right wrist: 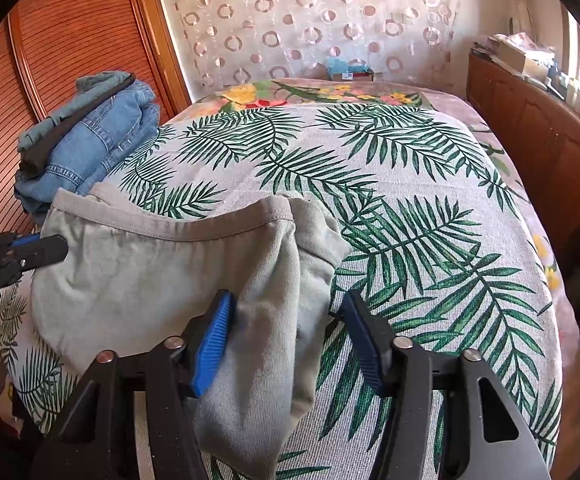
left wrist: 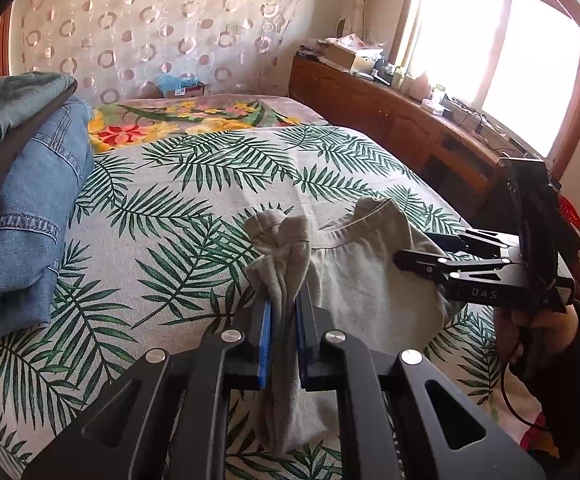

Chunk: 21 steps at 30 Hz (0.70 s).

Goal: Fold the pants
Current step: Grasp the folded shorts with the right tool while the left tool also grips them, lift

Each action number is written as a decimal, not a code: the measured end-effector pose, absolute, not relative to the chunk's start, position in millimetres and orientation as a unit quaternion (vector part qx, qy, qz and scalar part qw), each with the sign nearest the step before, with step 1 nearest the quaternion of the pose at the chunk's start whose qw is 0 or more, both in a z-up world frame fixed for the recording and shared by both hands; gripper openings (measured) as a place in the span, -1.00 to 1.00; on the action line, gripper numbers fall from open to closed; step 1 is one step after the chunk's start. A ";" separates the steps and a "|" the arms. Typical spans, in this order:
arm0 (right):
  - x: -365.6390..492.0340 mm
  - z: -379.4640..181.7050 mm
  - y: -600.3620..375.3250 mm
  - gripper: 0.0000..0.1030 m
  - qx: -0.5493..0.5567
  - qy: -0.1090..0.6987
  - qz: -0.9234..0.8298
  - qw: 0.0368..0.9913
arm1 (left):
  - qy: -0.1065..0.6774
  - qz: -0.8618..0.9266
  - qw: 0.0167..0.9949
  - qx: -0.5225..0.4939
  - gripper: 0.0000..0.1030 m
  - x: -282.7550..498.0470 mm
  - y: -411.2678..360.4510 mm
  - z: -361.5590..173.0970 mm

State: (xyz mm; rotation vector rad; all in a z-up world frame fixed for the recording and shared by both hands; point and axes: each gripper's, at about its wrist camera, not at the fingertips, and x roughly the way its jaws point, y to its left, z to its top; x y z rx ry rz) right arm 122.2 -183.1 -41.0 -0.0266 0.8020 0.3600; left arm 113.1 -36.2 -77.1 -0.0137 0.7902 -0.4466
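Observation:
Grey pants point(left wrist: 354, 276) lie bunched on the leaf-print bed cover. My left gripper point(left wrist: 283, 312) is shut on a gathered fold of the grey pants, which sticks up between its blue pads. It shows at the left edge of the right wrist view point(right wrist: 49, 250). My right gripper point(right wrist: 290, 312) is open, its blue pads either side of the pants' point(right wrist: 161, 276) right end; the cloth rests against the left pad point(right wrist: 213, 344). It shows from the side in the left wrist view point(left wrist: 404, 258), at the pants' right edge.
A stack of folded denim pants point(left wrist: 29, 208) point(right wrist: 97, 140) sits at the bed's left side. A wooden cabinet point(left wrist: 390, 116) with clutter runs along the right under a window. A wooden wardrobe point(right wrist: 49, 40) stands left. A flowered blanket point(left wrist: 193, 118) lies at the far end.

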 end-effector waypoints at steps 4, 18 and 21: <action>126.6 -40.2 -180.2 -0.24 -0.013 0.397 0.178 0.900 | 0.378 -0.216 0.900 -0.003 -0.77 111.1 -36.9 -76.7; 107.5 -25.3 -169.8 -0.78 -0.029 0.358 0.204 0.911 | 0.346 -0.222 0.911 0.019 -0.78 89.8 -44.0 -52.9; 99.5 -17.2 -170.2 -0.78 -0.031 0.341 0.205 0.917 | 0.334 -0.223 0.915 0.020 -0.78 84.9 -44.1 -43.5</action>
